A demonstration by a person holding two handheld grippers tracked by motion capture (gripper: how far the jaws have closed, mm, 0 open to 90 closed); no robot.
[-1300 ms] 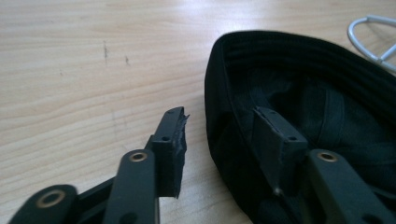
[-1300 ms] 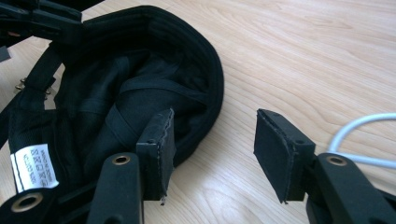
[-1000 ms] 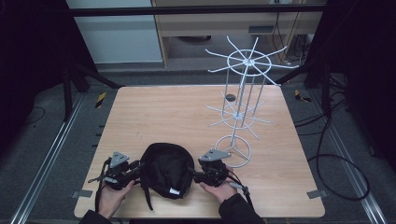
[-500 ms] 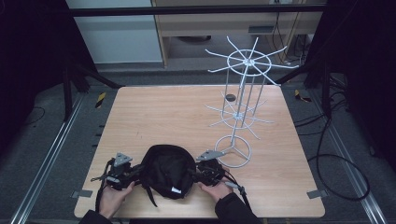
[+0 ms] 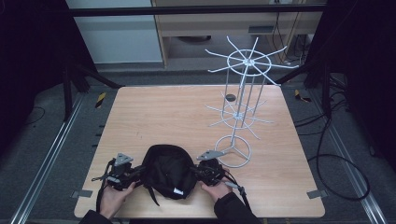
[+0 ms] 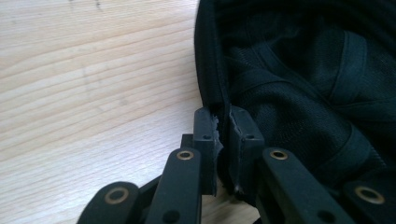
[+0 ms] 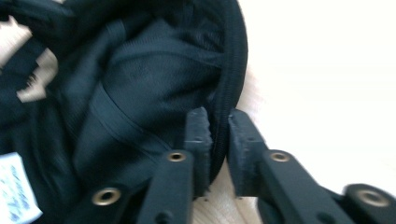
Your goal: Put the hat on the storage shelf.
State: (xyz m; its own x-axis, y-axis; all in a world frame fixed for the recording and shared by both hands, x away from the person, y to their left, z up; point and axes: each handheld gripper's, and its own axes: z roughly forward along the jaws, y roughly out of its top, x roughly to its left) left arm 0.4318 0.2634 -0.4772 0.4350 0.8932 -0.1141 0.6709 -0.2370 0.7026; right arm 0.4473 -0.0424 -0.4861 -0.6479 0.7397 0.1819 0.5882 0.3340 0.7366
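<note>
At the near edge of the counter [image 5: 154, 112], the left hand-held gripper [image 5: 122, 172] has its jaws clamped on the left rim of a black cap [image 5: 168, 170]. Its own view shows the two pads squeezing the cap's thick edge band, with mesh lining beyond; the cap's far side runs off the frame. The cap lies crown down on the wood, opening upward, with a white label [image 5: 177, 191] near its front; the print on it is too small to read. The right hand-held gripper [image 5: 208, 171] is closed on the opposite rim, though its own view is blurred and overexposed on the right. Just beside that gripper stands a white wire rack [image 5: 243, 88], its ring base [image 5: 233, 151] near the cap. A small dark disc [image 5: 230, 97] lies farther back, too small to identify.
</note>
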